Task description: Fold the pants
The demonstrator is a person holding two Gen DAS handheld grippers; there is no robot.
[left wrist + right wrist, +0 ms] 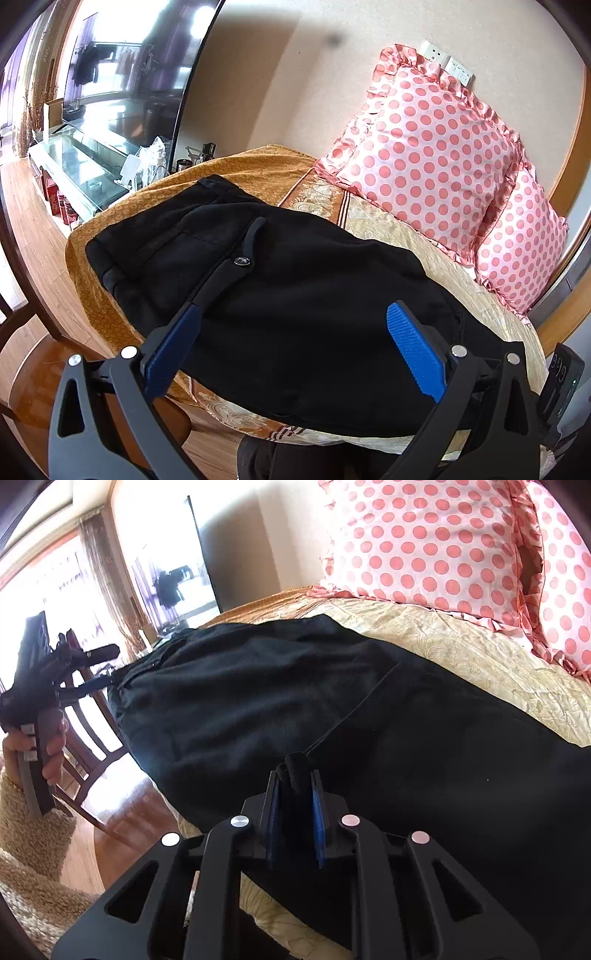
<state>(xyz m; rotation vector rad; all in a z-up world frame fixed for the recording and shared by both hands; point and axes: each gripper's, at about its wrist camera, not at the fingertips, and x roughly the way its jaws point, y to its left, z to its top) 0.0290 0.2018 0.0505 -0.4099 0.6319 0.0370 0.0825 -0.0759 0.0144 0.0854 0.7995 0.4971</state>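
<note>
Black pants [280, 295] lie flat on the bed, waistband and button [242, 261] toward the far left end. My left gripper [295, 332] is open, its blue pads [417, 350] spread wide just above the near edge of the pants, holding nothing. In the right wrist view the pants [295, 686] fill the middle. My right gripper [295, 779] is shut on a pinched-up fold of the black fabric [295, 766]. The left gripper [74, 672] shows there at the far left, held in a hand beside the waist end.
The bed has a yellow patterned cover [258, 166]. Two pink polka-dot pillows [424, 155] lean at the wall on the right. A glass TV stand [74, 166] and a large screen [129, 74] stand beyond the bed's left end. A wooden chair [88, 738] is nearby.
</note>
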